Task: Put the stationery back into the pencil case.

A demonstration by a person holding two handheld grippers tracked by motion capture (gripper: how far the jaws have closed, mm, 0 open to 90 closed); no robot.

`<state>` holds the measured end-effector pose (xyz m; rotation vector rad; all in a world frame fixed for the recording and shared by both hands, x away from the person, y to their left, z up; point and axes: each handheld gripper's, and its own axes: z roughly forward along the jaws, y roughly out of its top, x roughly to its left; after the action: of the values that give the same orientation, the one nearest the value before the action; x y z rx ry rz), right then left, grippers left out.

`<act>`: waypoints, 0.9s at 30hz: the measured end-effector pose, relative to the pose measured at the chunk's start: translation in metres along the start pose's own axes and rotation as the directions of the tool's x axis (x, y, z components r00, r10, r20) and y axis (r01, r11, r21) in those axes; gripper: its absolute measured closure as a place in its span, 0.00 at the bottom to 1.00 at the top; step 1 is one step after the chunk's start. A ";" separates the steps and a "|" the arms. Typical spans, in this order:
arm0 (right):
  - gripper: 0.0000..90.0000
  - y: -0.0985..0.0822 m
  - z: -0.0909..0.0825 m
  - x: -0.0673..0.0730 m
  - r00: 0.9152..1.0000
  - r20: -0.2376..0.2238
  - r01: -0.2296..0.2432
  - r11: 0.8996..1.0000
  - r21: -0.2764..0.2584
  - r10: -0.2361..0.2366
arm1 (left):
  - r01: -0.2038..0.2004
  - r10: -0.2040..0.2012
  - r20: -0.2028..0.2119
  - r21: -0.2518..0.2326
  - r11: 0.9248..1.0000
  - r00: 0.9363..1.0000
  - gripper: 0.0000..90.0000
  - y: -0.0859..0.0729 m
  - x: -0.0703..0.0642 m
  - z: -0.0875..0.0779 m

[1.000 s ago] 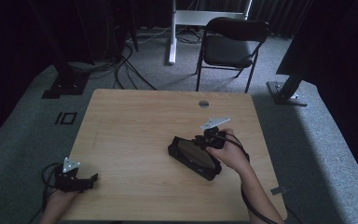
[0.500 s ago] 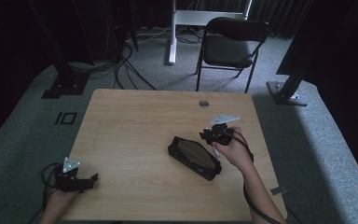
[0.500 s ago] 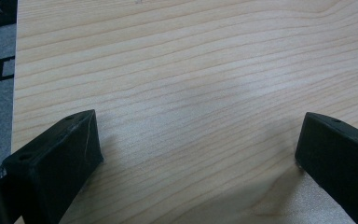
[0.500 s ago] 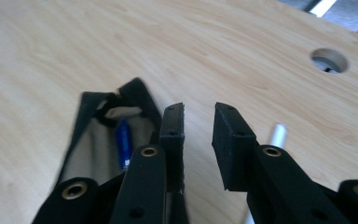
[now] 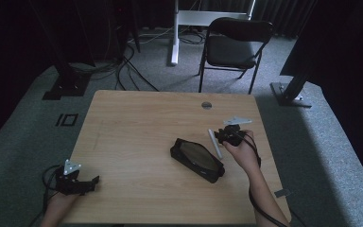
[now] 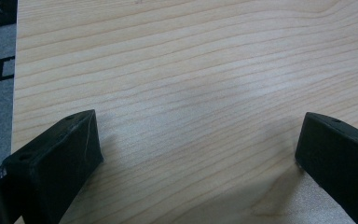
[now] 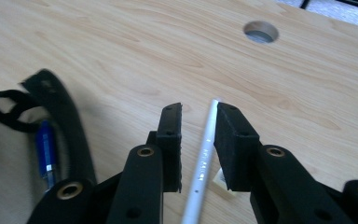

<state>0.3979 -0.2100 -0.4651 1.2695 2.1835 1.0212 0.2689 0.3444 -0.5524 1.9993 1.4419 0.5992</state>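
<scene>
The desk [image 5: 132,123] carries a black pencil case [image 5: 197,160], lying open and slantwise toward the right edge, in the same place as a second ago. The right gripper [image 5: 222,137] has moved off the case's far end, toward the right edge and lower. The left gripper [image 5: 92,180] has not stirred at the near left corner; its jaws stand wide over bare wood.

The right gripper's jaws have just been opening. They are narrow, with a white pen [image 7: 205,154] running between them, and a clear gap shows on one side, so the pads no longer pinch it. The pen [image 5: 214,143] lies flat on the desk just beside the case's far side. I judge it to be freshly set down and let go. A blue pen [image 7: 46,149] remains in the case and looks like the next to come out.
</scene>
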 end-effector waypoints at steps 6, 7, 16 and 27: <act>0.77 -0.008 0.009 -0.010 0.997 0.041 -0.065 0.998 0.007 0.065 | 0.000 0.000 0.000 0.000 1.000 1.000 0.00 0.000 0.000 0.000; 0.76 -0.009 0.011 -0.011 0.996 0.041 -0.077 0.997 0.008 0.076 | 0.000 0.000 0.000 0.000 1.000 1.000 0.00 0.000 0.000 0.000; 0.71 -0.023 0.029 -0.020 0.983 0.073 -0.173 0.985 0.027 0.171 | 0.000 0.000 0.000 0.000 1.000 1.000 0.00 0.000 0.000 0.000; 0.70 -0.038 0.045 -0.026 0.967 0.114 -0.238 0.969 0.066 0.229 | 0.000 0.000 0.000 0.000 1.000 1.000 0.00 0.000 0.000 0.000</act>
<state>0.4193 -0.2271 -0.5239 1.6109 2.0482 0.9370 0.2689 0.3444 -0.5524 1.9996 1.4417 0.5992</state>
